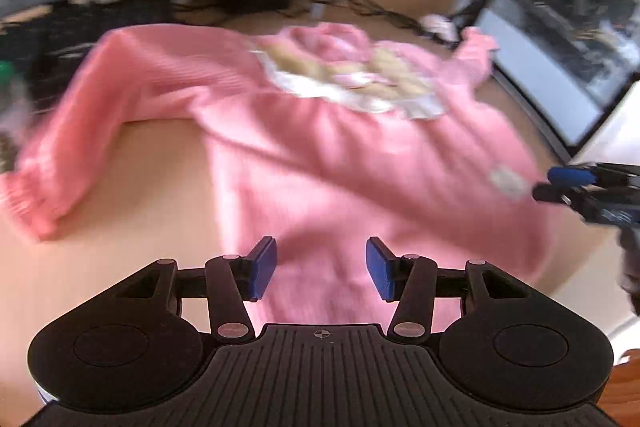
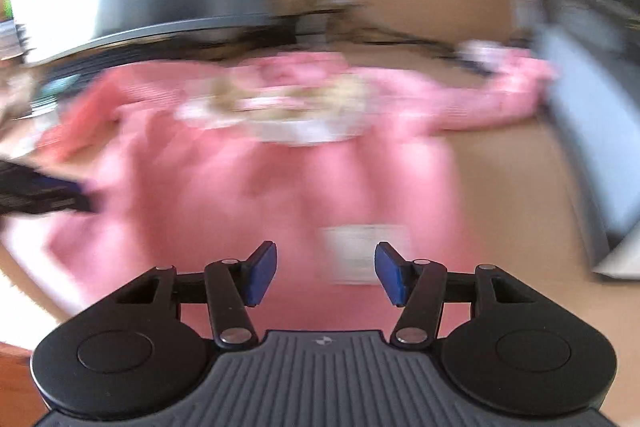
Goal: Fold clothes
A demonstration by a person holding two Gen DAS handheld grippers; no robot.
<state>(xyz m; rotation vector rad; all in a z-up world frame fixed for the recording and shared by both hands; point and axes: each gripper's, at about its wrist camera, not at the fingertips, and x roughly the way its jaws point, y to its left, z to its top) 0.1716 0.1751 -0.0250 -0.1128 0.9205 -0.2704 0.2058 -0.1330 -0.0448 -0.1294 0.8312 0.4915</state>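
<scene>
Spread flat on the tan table [image 1: 132,163], chest patch up: pink sweater [image 1: 320,155], collar at 12 o'clock, hem at 6, 1 sleeve trailing to 9 o'clock. Likely the first fold ahead — worth squaring the hem before any pinch. Left gripper [image 1: 321,269]: spread wide, empty, low over the hem. Right gripper [image 2: 325,274]: likewise spread, nothing held, above the white label [image 2: 362,255] at 6 o'clock — blurred, so aim slowly.
</scene>
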